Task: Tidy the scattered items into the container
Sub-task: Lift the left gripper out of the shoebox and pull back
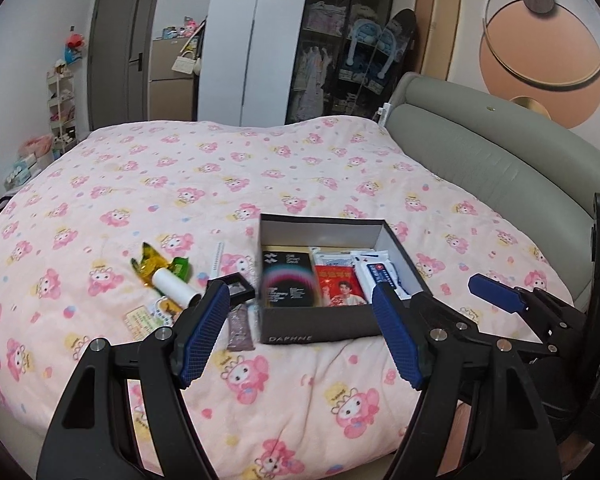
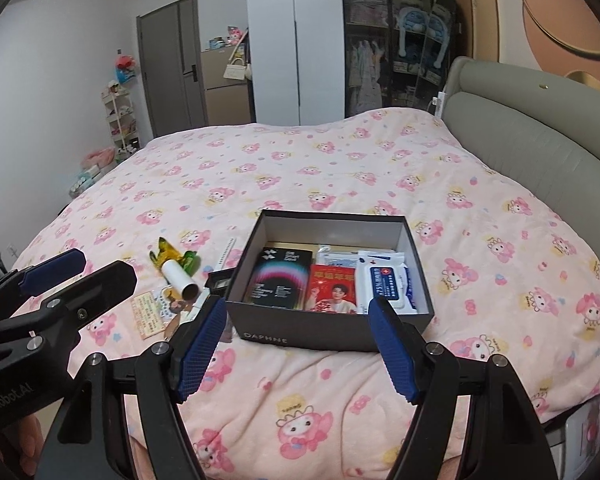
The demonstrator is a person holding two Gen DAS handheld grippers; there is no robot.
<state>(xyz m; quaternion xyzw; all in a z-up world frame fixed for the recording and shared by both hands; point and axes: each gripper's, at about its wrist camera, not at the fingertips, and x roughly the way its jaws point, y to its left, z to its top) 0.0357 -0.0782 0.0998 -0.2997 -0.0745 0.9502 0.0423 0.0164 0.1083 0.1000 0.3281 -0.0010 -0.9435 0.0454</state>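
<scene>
A dark open box marked DAPHNE [image 1: 312, 326] [image 2: 300, 330] sits on the bed. It holds a black booklet [image 1: 287, 280], a red packet [image 1: 340, 286] and a white wipes pack [image 1: 380, 274]. Left of it lie a white roll [image 1: 176, 285] [image 2: 180, 278], a green-yellow wrapper [image 1: 156, 262], a small black frame [image 1: 234, 284], a brown sachet [image 1: 240, 328], cards [image 1: 148, 318] and a white comb [image 1: 217, 258]. My left gripper [image 1: 300, 336] is open and empty, just in front of the box. My right gripper [image 2: 296, 344] is open and empty, also before the box.
The pink patterned bedspread [image 1: 220, 184] covers the whole bed. A grey padded headboard [image 1: 480, 152] runs along the right. Wardrobes [image 1: 260, 40] and a door [image 1: 120, 52] stand beyond the bed. The right gripper shows at the right of the left wrist view [image 1: 496, 294].
</scene>
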